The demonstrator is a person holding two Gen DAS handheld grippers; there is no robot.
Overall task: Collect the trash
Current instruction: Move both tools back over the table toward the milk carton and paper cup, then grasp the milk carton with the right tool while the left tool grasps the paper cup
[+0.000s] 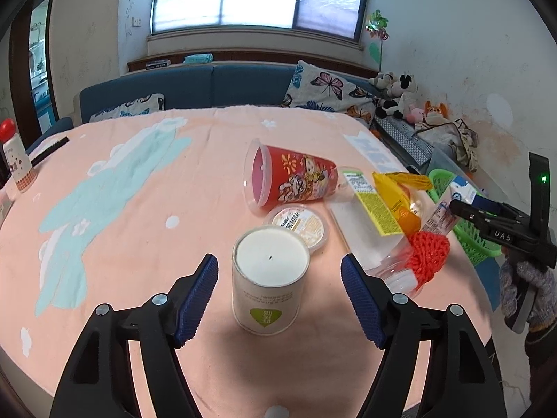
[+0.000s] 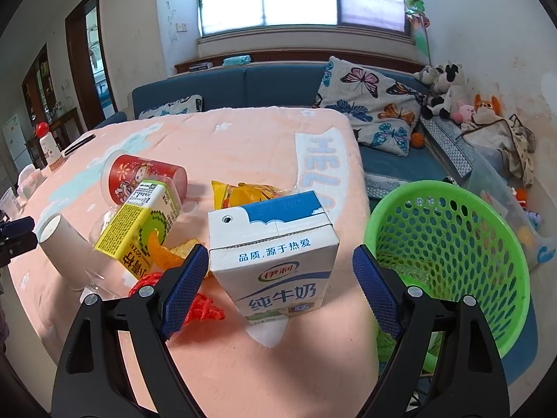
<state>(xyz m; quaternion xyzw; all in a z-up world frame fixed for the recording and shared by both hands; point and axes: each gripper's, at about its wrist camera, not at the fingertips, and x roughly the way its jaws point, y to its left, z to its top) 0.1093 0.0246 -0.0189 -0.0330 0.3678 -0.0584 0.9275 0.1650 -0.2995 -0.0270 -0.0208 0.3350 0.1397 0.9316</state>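
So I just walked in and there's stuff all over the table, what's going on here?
A person is clearing trash off the table with a two-finger tool in each hand. The left tool is open around an upright white paper cup, not gripping it yet. The right tool is open around a standing milk carton, with the green basket just beside it off the table edge. A tipped red cup, a juice box and yellow wrappers lie there uncollected.

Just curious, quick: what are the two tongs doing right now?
Left tongs: open, straddling the white paper cup, not gripping.
Right tongs: open around the milk carton, not gripping.
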